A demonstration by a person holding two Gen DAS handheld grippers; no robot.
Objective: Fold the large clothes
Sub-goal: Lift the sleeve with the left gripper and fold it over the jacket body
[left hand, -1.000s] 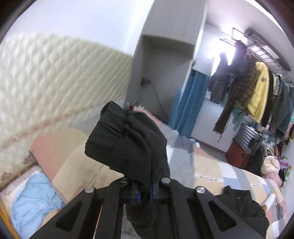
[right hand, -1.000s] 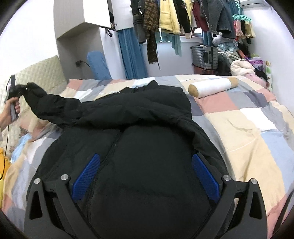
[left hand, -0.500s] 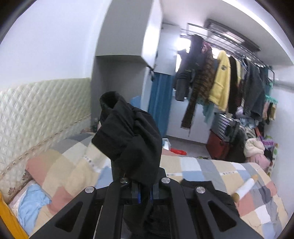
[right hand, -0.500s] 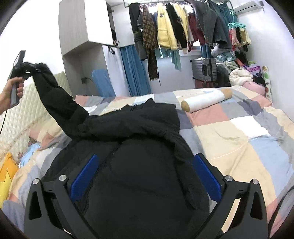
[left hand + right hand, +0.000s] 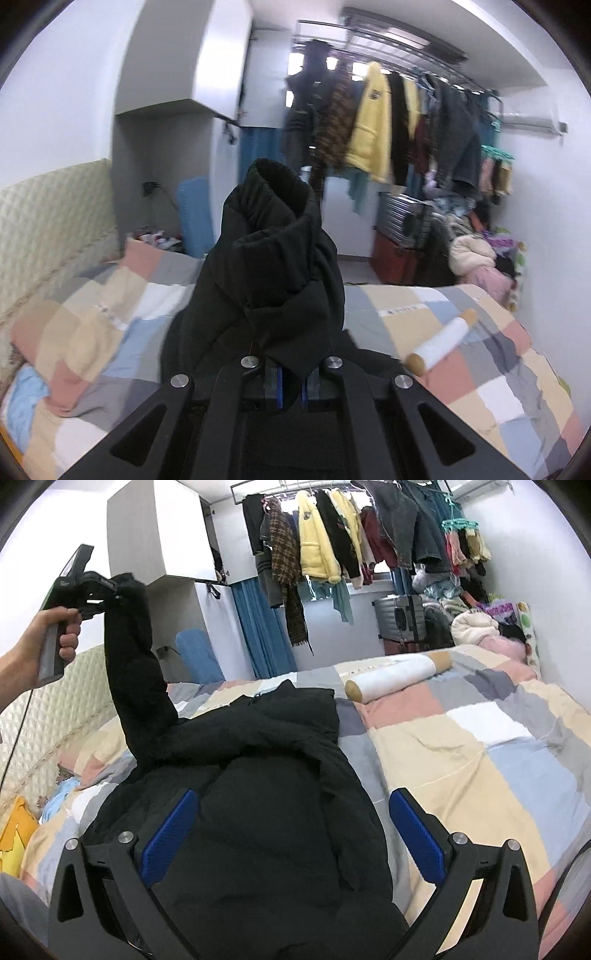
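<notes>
A black puffer jacket point(image 5: 258, 794) lies on the patchwork bed point(image 5: 498, 760). My left gripper point(image 5: 290, 387) is shut on the jacket's sleeve cuff point(image 5: 273, 258) and holds it high above the bed; in the right wrist view the left gripper point(image 5: 107, 594) is at the upper left with the sleeve point(image 5: 136, 672) hanging straight down from it to the jacket's shoulder. My right gripper point(image 5: 291, 830) is open and empty, hovering just above the jacket's body with its blue pads point(image 5: 170, 830) apart on either side.
A white roll with tan ends point(image 5: 399, 675) lies on the bed beyond the jacket. A rack of hanging clothes point(image 5: 351, 546) and a suitcase point(image 5: 402, 616) stand at the far wall. A padded headboard point(image 5: 48, 709) and pillows point(image 5: 14, 834) are at the left.
My left gripper has lifted the sleeve from low beside the headboard to high above the bed, pulling it upright. My right gripper has stayed open over the jacket.
</notes>
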